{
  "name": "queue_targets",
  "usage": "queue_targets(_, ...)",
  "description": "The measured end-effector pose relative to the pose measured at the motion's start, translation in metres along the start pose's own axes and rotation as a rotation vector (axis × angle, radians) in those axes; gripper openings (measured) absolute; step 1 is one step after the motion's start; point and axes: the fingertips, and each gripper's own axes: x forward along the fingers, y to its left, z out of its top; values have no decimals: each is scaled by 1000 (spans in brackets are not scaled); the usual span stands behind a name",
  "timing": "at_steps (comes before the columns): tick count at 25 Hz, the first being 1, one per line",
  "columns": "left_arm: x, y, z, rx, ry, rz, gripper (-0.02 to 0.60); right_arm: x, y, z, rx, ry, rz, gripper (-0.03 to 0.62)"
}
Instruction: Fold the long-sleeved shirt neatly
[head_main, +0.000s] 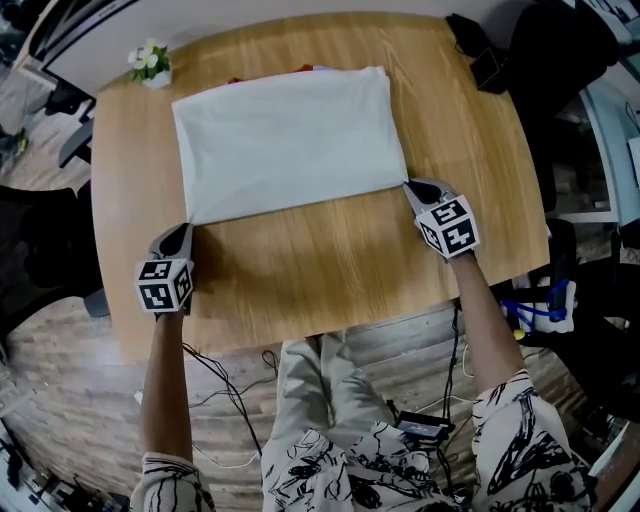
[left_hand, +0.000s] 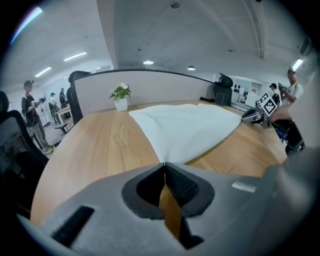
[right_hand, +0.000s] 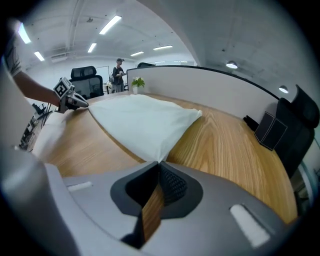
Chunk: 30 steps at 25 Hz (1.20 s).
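1. Firstly, the left gripper's (left_hand: 164, 164) jaws are pressed together, pinching the near-left corner of the shirt (left_hand: 187, 127).
2. Likewise the right gripper's (right_hand: 159, 163) jaws are closed tight on the shirt's near-right corner.
3. Seen from the head view, the white shirt (head_main: 290, 140) lies flat as a folded rectangle in the upper middle of the frame. Its long axis runs left to right, the right end tilted slightly upward.
4. It rests on the wooden table (head_main: 330, 270), with a small potted plant (head_main: 150, 62) at the upper left.
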Motion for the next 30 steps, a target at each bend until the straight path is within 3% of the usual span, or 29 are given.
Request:
queue_targets(2,0,3,-5,18,33,22,6,-1,-3,-4,-2,33,-15,20)
queue_targets(4,-6,9,-9,19,41,34,54,-4,-10,-6,17,50,-34,35)
queue_targets(7,-36,13,-10,-4,2,49,74,-31,-20,1,107,-24,-67,55)
queue_targets(12,-123,-6,26,-66,-214,78,49,-126,-25,37,241,-262,-144,61)
queue_targets(14,-164,-19,44,-67,-297,87,13,-167,-19,50,228,-318,-187,-8)
queue_targets(20,-270,-47,105,-67,-504,100,5,-278,5,104,193,-533,-232,-6)
queue_targets(25,-343,-58,148,-5,-664,144,5,-346,22,142,163,-701,-264,-6)
queue_targets(30,-400,-66,161,0,-785,180,5,-399,43,152,184,-785,-298,-6)
